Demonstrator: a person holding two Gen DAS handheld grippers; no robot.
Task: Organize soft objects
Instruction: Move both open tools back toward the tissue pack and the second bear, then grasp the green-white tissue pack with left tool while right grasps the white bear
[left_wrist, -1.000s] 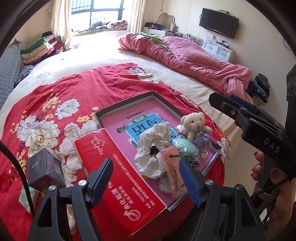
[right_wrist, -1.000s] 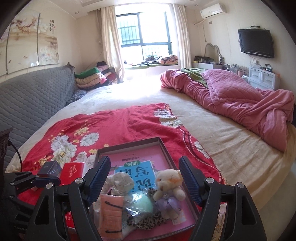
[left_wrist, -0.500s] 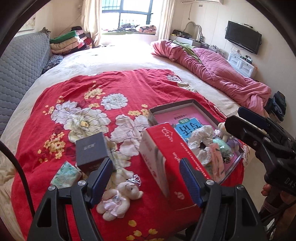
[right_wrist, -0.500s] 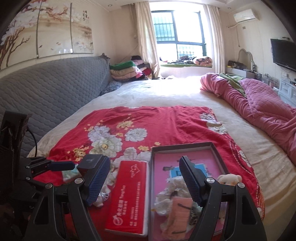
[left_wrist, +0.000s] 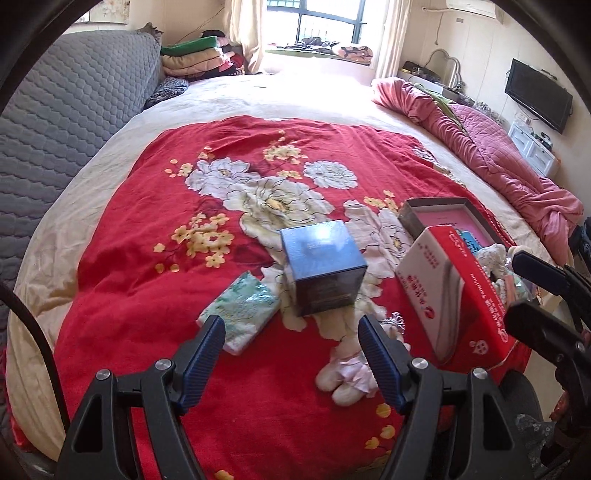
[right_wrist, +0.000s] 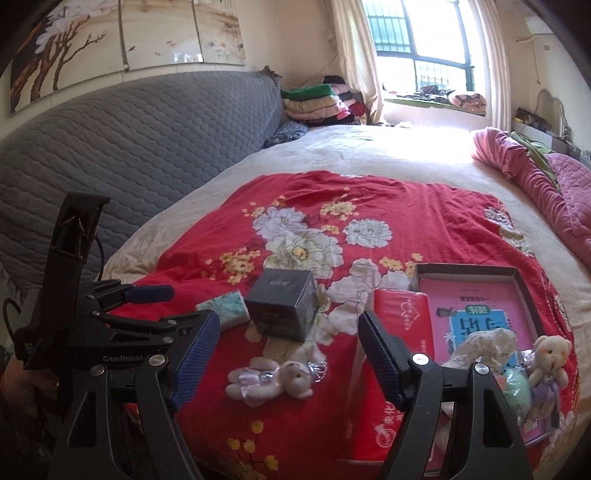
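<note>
Both wrist views have swung leftward since the earlier frames: the tray (right_wrist: 524, 291), formerly central, now sits at the 3 o'clock edge, and the loose items on the red floral bedspread (left_wrist: 147, 229) have come into frame.

Left gripper (left_wrist: 291, 354): jaws spread wide, nothing held, hovering over the bedspread. Right gripper (right_wrist: 288, 354): jaws likewise apart and empty.

Task item: a small white plush bear (right_wrist: 271, 378) lies on its side on the bedspread, between the right gripper's fingers in that view and at 5 o'clock of the dark cube box (left_wrist: 323, 266) in the left view. It lies just beside the red tissue pack (right_wrist: 391, 354), apart from the box. A teal tissue packet (left_wrist: 240, 306) lies at 8 o'clock of the box.

The tray already carries a second bear (right_wrist: 550, 358), a floral scrunchie (right_wrist: 484, 343) and other soft pieces on top of a pink booklet (right_wrist: 476, 314).

Handling assessment:
1. The bear is judged light, compressible and non-fragile; moderate closure should suffice.
2. Grip across the torso, not a limb or the ribbon, which would let it dangle and swing.
3. Plush fabric offers good friction against the ribbed pads (right_wrist: 195, 354).
4. Approach from above; the bedspread yields, so descend until the fingertips straddle the body.
</note>
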